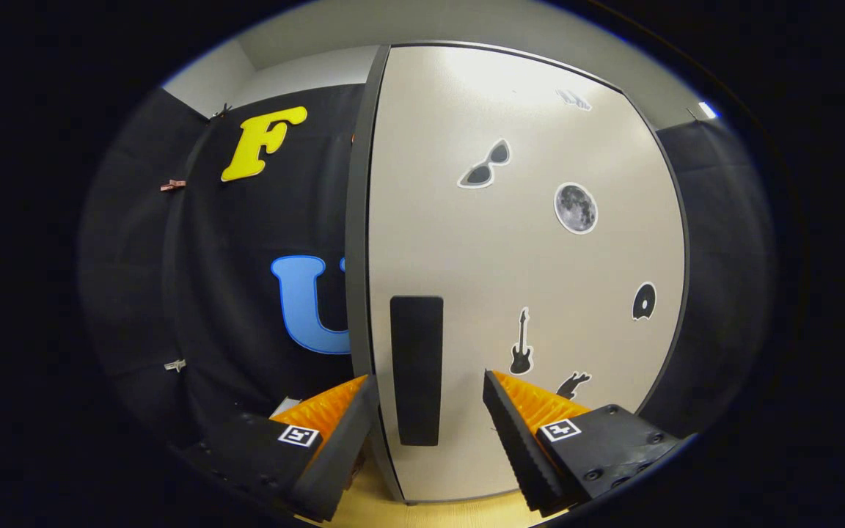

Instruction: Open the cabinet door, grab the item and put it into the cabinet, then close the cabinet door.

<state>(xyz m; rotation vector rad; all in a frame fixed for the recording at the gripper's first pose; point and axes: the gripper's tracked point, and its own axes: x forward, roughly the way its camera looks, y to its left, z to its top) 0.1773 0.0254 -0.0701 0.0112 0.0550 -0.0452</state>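
A white cabinet door (518,271) with a dark frame stands closed right ahead of me. Its black vertical handle (416,370) sits near the door's left edge, in line with the gap between my fingers and a little beyond them. My gripper (428,385) is open, one finger (338,422) left of the handle and past the door's left edge, the other finger (521,418) right of it; neither touches the handle. Stickers dot the door: sunglasses (485,165), a moon (576,208), a guitar (521,343), a record (643,301).
The booth's black cloth wall (261,235) hangs to the left of the cabinet, with small clips (172,185) on it. A light wooden surface (422,510) lies under the cabinet's front. A small white object (284,405) lies low by the left finger.
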